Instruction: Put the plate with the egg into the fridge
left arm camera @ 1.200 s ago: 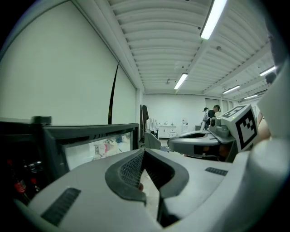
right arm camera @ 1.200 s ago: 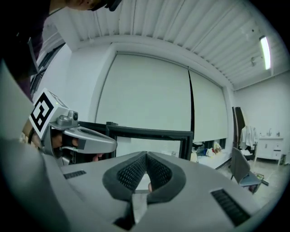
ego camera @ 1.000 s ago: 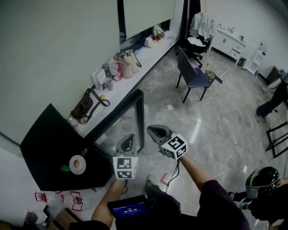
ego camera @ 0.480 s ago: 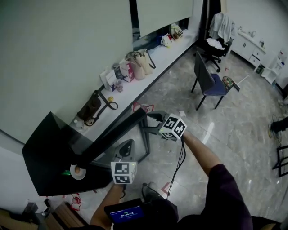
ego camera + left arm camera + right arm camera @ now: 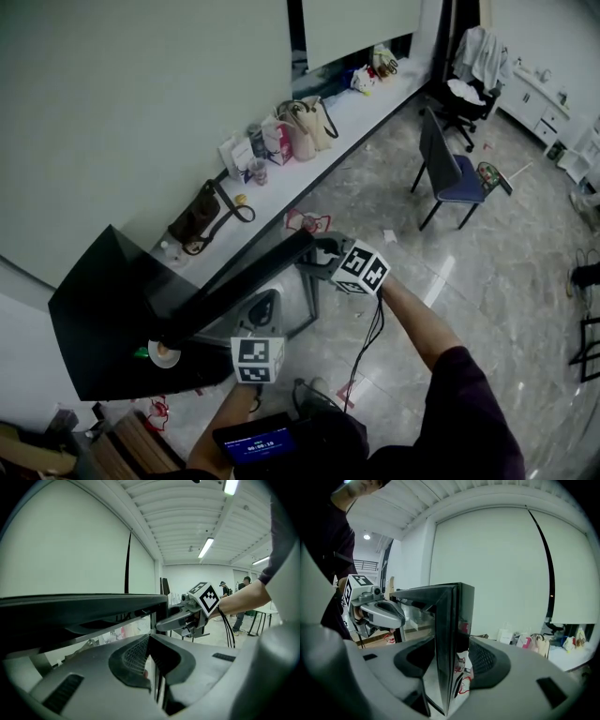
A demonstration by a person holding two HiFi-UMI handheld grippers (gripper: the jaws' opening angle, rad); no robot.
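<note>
The plate (image 5: 175,360) with the egg (image 5: 162,352) sits on top of the black fridge (image 5: 98,319), near its front edge. It is partly under the top of the open door (image 5: 234,281) in the head view. Nothing is holding the plate.

The door has a black frame and a glass middle, and it sticks out from the fridge over the floor. The right gripper (image 5: 323,246) is at the far corner of the door. Its fingers are wide apart and have just been closing a little. The edge of the door stands between them. The door is close to one finger, and a thin gap shows beside the other finger (image 5: 487,663).

The left gripper (image 5: 269,298) is lower down, just beside the door and well apart from the plate. Its fingers are together at the tips and have hold of nothing.

Behind the fridge a long white counter (image 5: 352,103) runs along the wall with bags (image 5: 305,117) on it. A blue chair (image 5: 450,173) stands on the floor, well apart from the fridge.
</note>
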